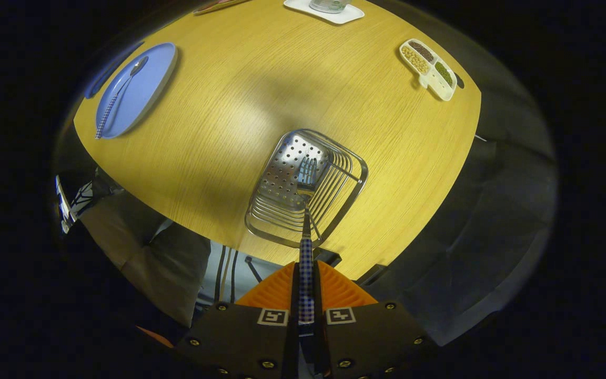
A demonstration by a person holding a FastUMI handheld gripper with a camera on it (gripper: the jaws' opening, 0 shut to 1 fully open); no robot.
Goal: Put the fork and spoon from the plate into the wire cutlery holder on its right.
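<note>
Steel tines of the fork (307, 173) hang inside the wire cutlery holder (334, 210) at frame centre, its checked handle pinched between the gripper (306, 273) fingers at the bottom. Stiff, light and slick, it probably holds best gripped at the handle. Upper left, the spoon (119, 95) lies on the blue plate (150, 89).

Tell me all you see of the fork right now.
The fork is clamped by its checked handle between the two fingers of the hand-held gripper, both pressing on it. Its metal neck and tines point ahead, tines hanging inside the wire holder, over its perforated metal plate. Whether the tines touch the plate cannot be told. It lies in line with the fingers, far from the blue plate.
</note>
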